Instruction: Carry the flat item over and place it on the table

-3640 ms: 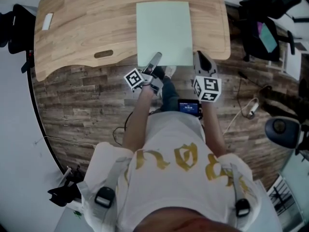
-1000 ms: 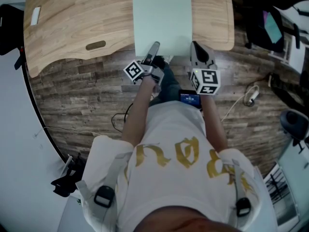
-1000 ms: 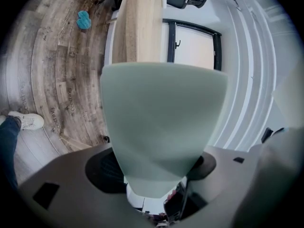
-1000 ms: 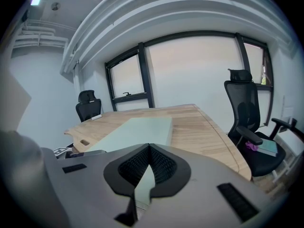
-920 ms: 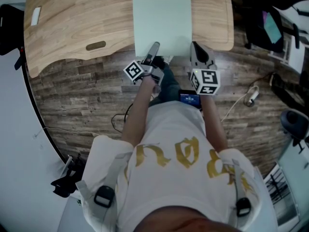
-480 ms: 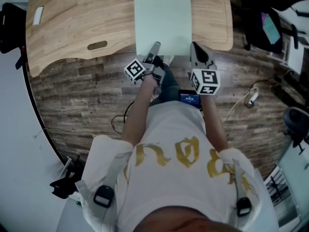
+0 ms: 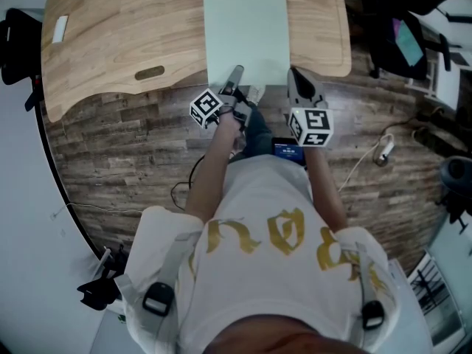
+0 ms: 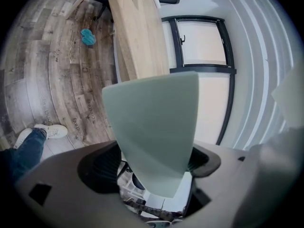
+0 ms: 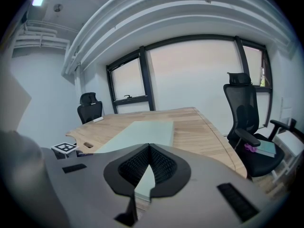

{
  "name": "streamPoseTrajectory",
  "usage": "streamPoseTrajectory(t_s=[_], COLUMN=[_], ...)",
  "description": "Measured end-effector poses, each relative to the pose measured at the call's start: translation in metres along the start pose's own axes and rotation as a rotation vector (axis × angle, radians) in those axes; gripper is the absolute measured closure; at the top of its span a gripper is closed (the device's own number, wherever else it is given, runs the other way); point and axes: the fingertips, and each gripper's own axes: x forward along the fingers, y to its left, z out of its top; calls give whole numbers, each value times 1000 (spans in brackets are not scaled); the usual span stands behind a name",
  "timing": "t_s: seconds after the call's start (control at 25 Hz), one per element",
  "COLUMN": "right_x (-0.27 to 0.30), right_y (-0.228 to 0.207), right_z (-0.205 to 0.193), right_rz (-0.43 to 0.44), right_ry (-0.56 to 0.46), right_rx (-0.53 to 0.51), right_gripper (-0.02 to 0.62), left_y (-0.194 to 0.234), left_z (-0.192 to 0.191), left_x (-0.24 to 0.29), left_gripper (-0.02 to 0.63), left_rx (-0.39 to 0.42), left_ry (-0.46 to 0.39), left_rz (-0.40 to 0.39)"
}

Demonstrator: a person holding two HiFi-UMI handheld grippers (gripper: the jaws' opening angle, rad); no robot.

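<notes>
A pale green flat board [image 7: 247, 32] lies on the wooden table [image 7: 125, 35], its near edge at the table's front edge. My left gripper [image 7: 236, 72] is at the board's near left part. In the left gripper view the board [image 8: 152, 113] passes between the wide-apart jaws of the left gripper [image 8: 152, 163]; they have just been opening, and the pads do not press on it. My right gripper [image 7: 295, 76] is at the near right corner. In the right gripper view its jaws [image 9: 149, 148] close to a point on a thin sliver of the board [image 9: 137, 132].
A small white object [image 7: 60, 26] and an oval slot [image 7: 150, 73] are on the table's left part. Black office chairs [image 7: 413, 43] [image 9: 247, 113] stand to the right, another chair [image 9: 90, 106] at the far end. Cables and a plug [image 7: 383, 150] lie on the floor.
The left gripper's marker cube has tipped a little at the board's near edge. The board lies in the same place on the table. The right gripper has kept still.
</notes>
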Motion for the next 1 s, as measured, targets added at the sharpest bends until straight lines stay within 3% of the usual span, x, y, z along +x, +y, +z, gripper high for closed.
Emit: streamPoseTrajectory(t_s=[0.32,0.8,1.0], right_x=[-3,-13,-15], right_y=[3,9,10], right_z=[4,6,7], right_rz=[0,1,2], right_ry=[-9,-19,-27], right_rx=[4,7,8], right_gripper=[597,597,597], left_y=[6,2,2], left_z=[3,9,7], left_x=[-4,-12,-13], left_gripper=[187,181,181], left_rx=[65,176,147], left_ry=[-4,-42,-37], left_rz=[121,250,256])
